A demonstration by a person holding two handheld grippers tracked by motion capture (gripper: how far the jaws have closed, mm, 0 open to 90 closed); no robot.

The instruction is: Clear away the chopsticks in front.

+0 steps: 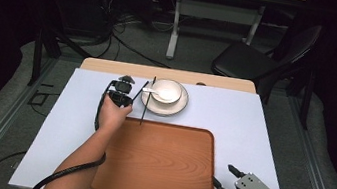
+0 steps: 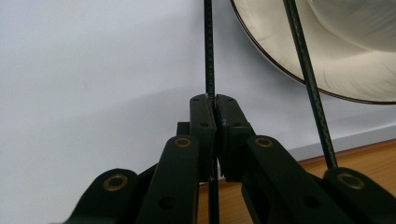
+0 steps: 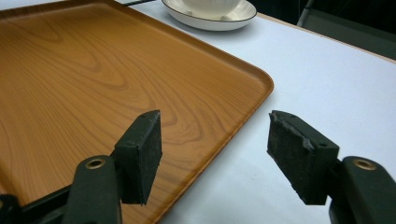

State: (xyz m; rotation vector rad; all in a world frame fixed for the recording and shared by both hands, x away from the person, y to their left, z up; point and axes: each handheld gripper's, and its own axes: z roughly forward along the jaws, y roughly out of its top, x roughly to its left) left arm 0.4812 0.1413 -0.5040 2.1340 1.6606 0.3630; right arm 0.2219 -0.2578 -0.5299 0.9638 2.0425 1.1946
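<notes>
While I'm stood by the table, this is how it all looks:

left gripper [image 1: 127,84]: jaws pressed together, pinching one thin dark chopstick [image 2: 208,60]. You can see the stick run straight up from between the pads in the left gripper view. It sits on the white table cover [image 1: 78,111], just left of the plate.

second chopstick [image 1: 147,102]: lying loose, top end against the plate's left rim, bottom end reaching the tray's far edge.

plate [image 1: 179,107]: cream with a dark rim, beyond the tray's far edge. It holds a white bowl [image 1: 168,88].

bowl contents: a white spoon [image 1: 152,92], handle poking out over the left side towards the gripper.

tray [image 1: 156,161]: wood-grain, rounded corners, nearer the person, nothing on it.

right gripper [image 1: 227,176]: jaws spread wide with nothing between them, parked on the white cover just off the tray's near right corner, well apart from the plate.
</notes>
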